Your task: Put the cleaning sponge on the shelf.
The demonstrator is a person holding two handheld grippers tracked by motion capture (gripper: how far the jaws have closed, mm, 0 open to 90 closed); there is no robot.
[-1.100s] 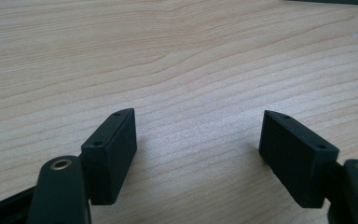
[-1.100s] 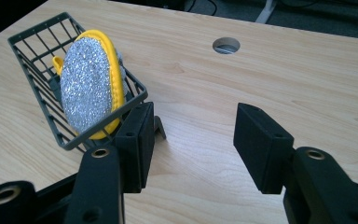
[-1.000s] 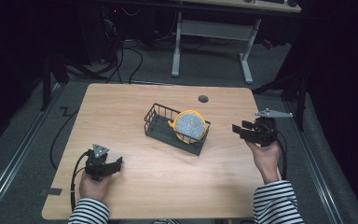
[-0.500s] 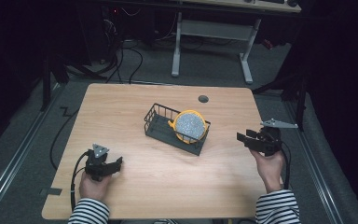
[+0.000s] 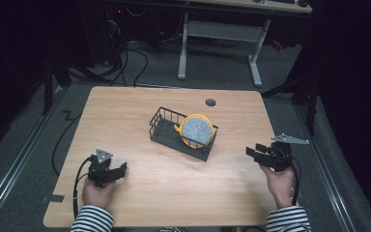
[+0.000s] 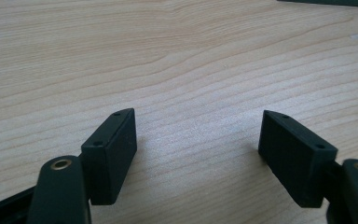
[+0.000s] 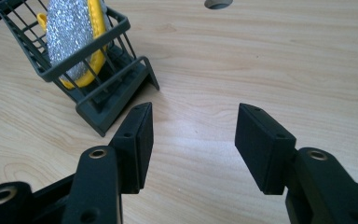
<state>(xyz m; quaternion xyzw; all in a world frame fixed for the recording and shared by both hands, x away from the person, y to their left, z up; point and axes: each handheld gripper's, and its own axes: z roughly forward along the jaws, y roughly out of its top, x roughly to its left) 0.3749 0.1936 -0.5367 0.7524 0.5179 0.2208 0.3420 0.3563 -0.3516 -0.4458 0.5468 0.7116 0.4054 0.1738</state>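
Nearest the person, the left gripper [image 5: 118,170] rests low on the wooden table [image 5: 125,111], its jaws standing well apart with nothing but bare wood grain between them in the left gripper view. The right gripper [image 5: 252,154] sits near the table's right edge, held in the right hand [image 5: 280,181]; its jaws are also apart and empty, having just been opening a little further, and nothing lies between them in the right gripper view.

Ahead of the right gripper's jaws and off to their left stands the dark wire basket [image 7: 121,88], close to them but not touching. Inside it, leaning tilted against the wires, is the round scrubber [image 5: 196,129], a glittery silver pad with a yellow rim, wholly contained by the basket. Beyond the jaws, farther off, is the cable hole [image 7: 216,3] in the tabletop.

Judging from this, placing the scrubber in the basket looks done: it is seated and neither gripper is on it. What seems left is only for the right gripper to settle at rest like the left.
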